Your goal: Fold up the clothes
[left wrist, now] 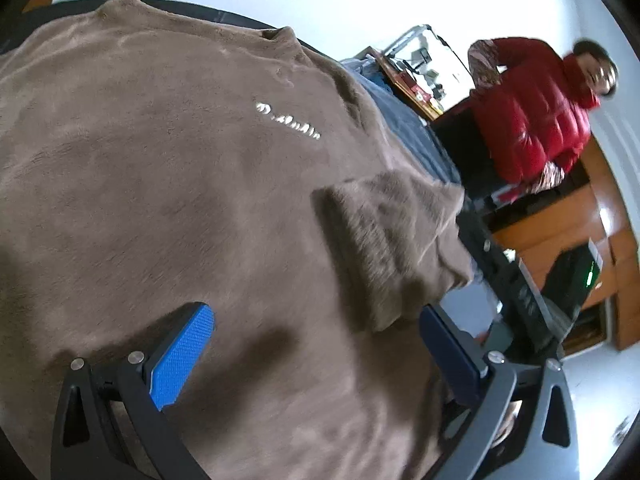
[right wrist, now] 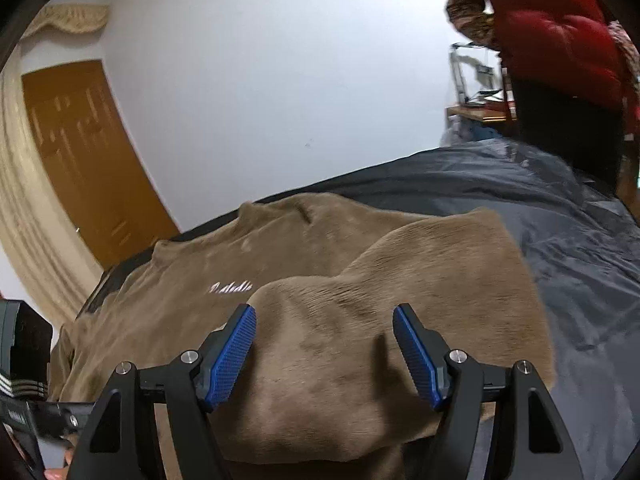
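A brown fleece sweatshirt (left wrist: 180,168) with a small white logo (left wrist: 288,120) lies spread on a dark grey bed cover (left wrist: 412,132). One sleeve (left wrist: 384,240) is folded over onto its body. My left gripper (left wrist: 316,328) is open and empty just above the lower part of the sweatshirt. In the right wrist view the sweatshirt (right wrist: 192,280) has its folded sleeve (right wrist: 420,280) lying across it. My right gripper (right wrist: 324,320) is open and empty, its blue pads (right wrist: 236,356) standing on either side of the sleeve's raised fold.
A person in a red puffer jacket (left wrist: 532,112) stands at the far side of the bed, also in the right wrist view (right wrist: 552,32). A cluttered wooden table (left wrist: 416,76) is behind. A brown door (right wrist: 88,160) and white wall are beyond the bed cover (right wrist: 580,264).
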